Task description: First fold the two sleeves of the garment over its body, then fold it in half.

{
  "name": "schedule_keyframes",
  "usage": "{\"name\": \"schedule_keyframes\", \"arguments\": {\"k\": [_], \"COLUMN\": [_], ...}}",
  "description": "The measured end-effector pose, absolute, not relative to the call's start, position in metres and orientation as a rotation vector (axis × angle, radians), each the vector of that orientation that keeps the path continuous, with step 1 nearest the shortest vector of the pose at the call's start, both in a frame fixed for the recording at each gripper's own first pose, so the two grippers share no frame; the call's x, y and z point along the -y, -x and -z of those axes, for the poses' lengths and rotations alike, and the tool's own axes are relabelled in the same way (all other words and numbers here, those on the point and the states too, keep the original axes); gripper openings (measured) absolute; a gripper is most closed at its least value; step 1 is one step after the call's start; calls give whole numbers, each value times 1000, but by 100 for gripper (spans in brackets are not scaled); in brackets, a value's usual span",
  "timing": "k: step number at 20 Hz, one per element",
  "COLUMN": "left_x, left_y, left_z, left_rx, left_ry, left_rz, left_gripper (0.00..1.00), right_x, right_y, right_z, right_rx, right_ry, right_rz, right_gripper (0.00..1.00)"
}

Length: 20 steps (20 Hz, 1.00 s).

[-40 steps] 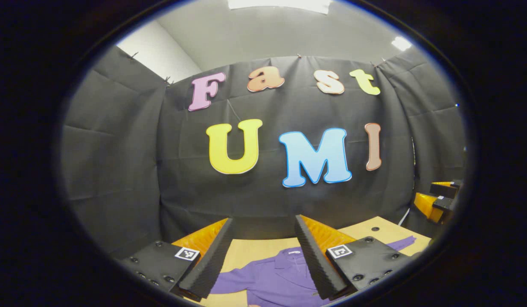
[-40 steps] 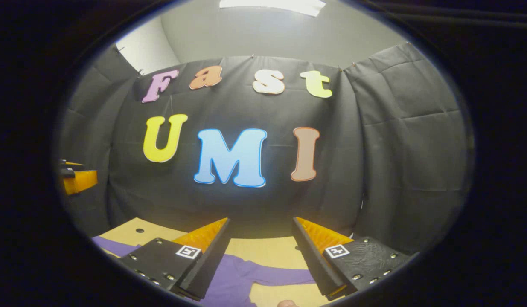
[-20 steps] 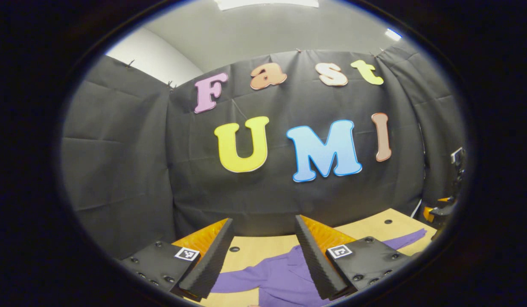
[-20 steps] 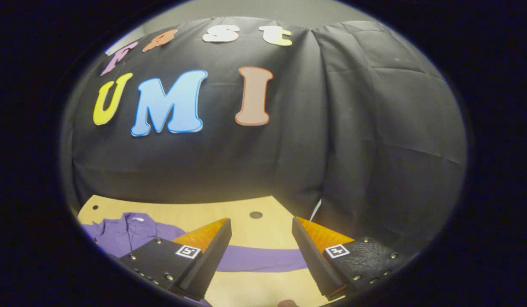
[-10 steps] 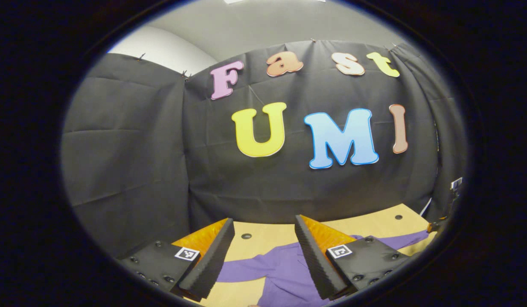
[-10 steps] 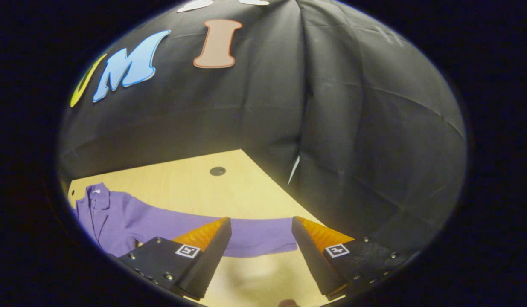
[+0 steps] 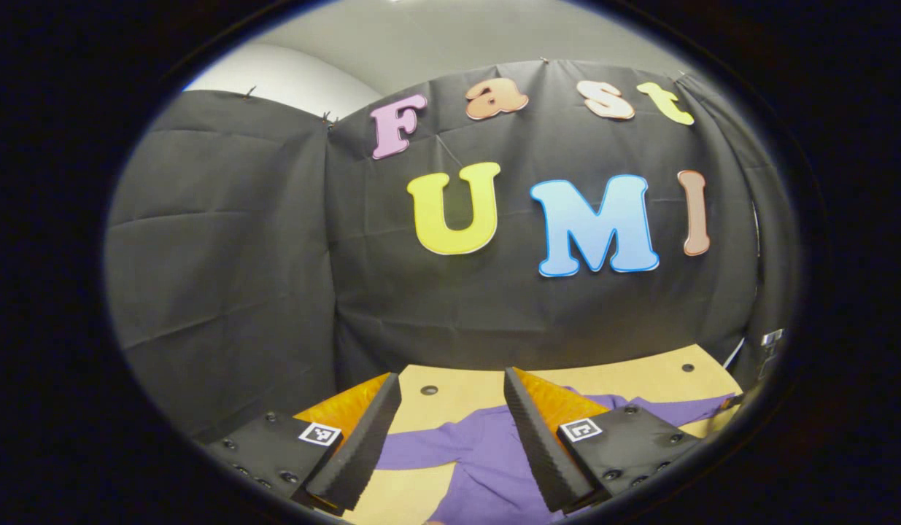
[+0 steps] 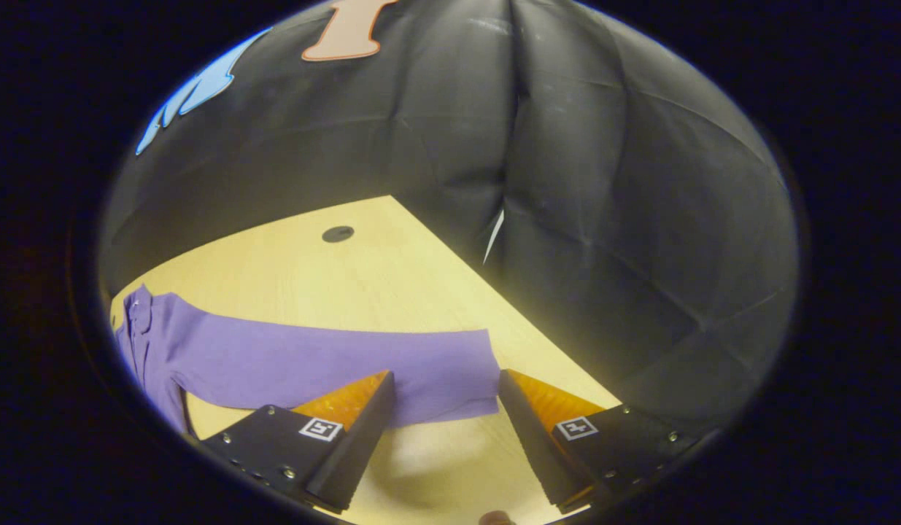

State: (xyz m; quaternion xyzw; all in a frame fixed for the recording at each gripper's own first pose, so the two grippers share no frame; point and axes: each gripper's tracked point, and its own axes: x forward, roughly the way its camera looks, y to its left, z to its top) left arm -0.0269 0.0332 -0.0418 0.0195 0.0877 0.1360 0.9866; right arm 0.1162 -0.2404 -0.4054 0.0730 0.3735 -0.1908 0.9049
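Purple shirt (image 7: 486, 456) lies flat on the wooden table (image 7: 457, 383) in the left gripper view, beyond and between the spread, empty fingers of the left gripper (image 7: 448, 437), one sleeve (image 7: 414, 461) reaching toward the left finger. In the right gripper view, the right gripper (image 8: 444, 430) is likewise parted and holds nothing, the cuff end of the other sleeve (image 8: 450, 375) lying just past the gap between its fingers.

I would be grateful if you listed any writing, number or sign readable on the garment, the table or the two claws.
No readable text on any of them.
Left claw: square markers carry a block pattern, no letters.
Right claw: the same kind of markers, no letters.
Garment: plain cloth; a pale spot at the collar is too small to read.
Table: none.
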Motion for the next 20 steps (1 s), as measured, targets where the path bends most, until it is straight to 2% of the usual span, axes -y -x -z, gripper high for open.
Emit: {"name": "schedule_keyframes", "arguments": {"k": [6,8,10,11,13,16,17,19,20], "left_x": [-34,-34,-30,-29,-27,-26,-27,-30,-32], "left_y": [28,26,23,22,20,19,20,22,23], "left_z": [45,47,49,50,53,55,55,56,56], "left_rx": [-189,-192,-194,-195,-196,-195,-195,-197,-198], "left_ry": [-34,-28,-17,-12,-4,-3,-3,-2,-1], "left_rz": [-305,-307,-303,-300,-293,-289,-289,-294,-297], "left_gripper": [94,94,94,94,94,94,94,94,93], "right_x": [234,233,228,225,224,218,217,216,216], "right_y": [-113,-115,-117,-118,-120,-121,-123,-122,-123], "right_z": [436,435,433,435,435,434,435,434,434], "right_rx": [-842,-830,-839,-845,-850,-872,-870,-891,-901], "right_ry": [-140,-140,-179,-196,-210,-217,-223,-226,-220], "right_rz": [370,363,349,340,320,318,311,330,336], "right_gripper": [91,96,92,84,80,49,49,14,14]}}
